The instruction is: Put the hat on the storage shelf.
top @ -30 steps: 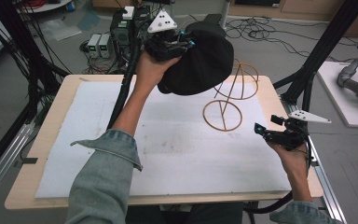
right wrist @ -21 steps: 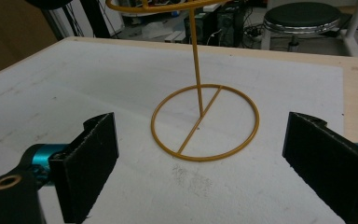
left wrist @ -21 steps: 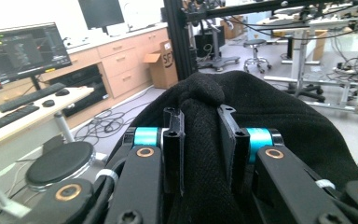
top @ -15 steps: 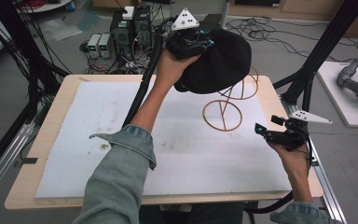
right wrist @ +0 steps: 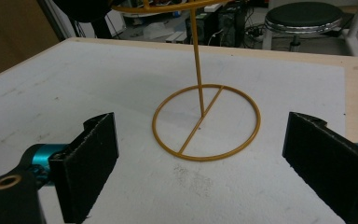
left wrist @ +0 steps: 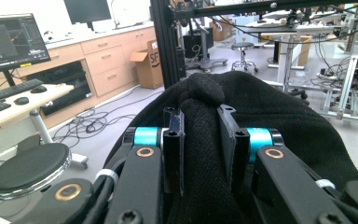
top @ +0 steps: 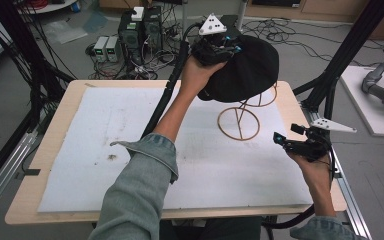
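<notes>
A black knit hat hangs in the air above the far right of the table, bunched between the jaws of my left gripper. In the left gripper view the left gripper is shut on a fold of the hat. Under the hat stands a gold wire stand. Its top ring is mostly hidden by the fabric, and whether the hat touches it I cannot tell. My right gripper hovers low near the table's right edge, open, pointing at the stand's base ring. Nothing lies between the right gripper's jaws.
A white mat covers the wooden table. Black frame posts rise at the far corners. A thick black cable trails from the left gripper across the table's back edge. Computer boxes sit on the floor behind.
My left hand has carried the hat to the right, so it now hangs over the stand's top ring and hides most of it. The right gripper has stayed where it was.
</notes>
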Demonstrator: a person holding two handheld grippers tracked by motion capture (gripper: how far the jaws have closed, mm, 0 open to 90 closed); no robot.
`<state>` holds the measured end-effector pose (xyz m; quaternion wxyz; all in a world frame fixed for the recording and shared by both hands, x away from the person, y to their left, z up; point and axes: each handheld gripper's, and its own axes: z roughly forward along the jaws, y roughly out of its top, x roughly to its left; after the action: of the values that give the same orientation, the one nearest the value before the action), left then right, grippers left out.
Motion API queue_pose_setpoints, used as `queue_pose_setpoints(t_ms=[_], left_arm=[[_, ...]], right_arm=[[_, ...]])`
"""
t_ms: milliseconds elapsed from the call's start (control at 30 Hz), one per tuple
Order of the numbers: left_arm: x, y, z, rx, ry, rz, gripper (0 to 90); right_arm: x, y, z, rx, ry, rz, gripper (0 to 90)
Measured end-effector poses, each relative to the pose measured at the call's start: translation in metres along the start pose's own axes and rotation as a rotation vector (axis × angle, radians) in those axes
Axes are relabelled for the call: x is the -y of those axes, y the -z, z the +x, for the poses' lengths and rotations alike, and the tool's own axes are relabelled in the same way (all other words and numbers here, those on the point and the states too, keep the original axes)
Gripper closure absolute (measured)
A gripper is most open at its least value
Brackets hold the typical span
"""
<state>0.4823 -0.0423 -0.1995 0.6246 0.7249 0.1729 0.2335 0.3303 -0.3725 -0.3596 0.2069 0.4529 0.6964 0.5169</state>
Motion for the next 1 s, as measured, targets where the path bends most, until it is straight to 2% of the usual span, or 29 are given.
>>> queue_pose_setpoints(t_ms=[433, 867, 1000], left_arm=[[0.010, -0.023, -0.010, 0.019, -0.001, 0.031, 74.3], [0.017, -0.038, -0.019, 0.035, -0.029, 0.068, 74.0], [0.019, -0.041, -0.020, 0.034, -0.024, 0.080, 73.9]], right_arm=[[0.000, 0.000, 0.000, -0.004, 0.000, -0.001, 10.1], [-0.001, 0.001, 0.000, -0.001, 0.000, -0.005, 10.1], [-0.001, 0.001, 0.000, 0.000, 0.002, -0.006, 10.1]])
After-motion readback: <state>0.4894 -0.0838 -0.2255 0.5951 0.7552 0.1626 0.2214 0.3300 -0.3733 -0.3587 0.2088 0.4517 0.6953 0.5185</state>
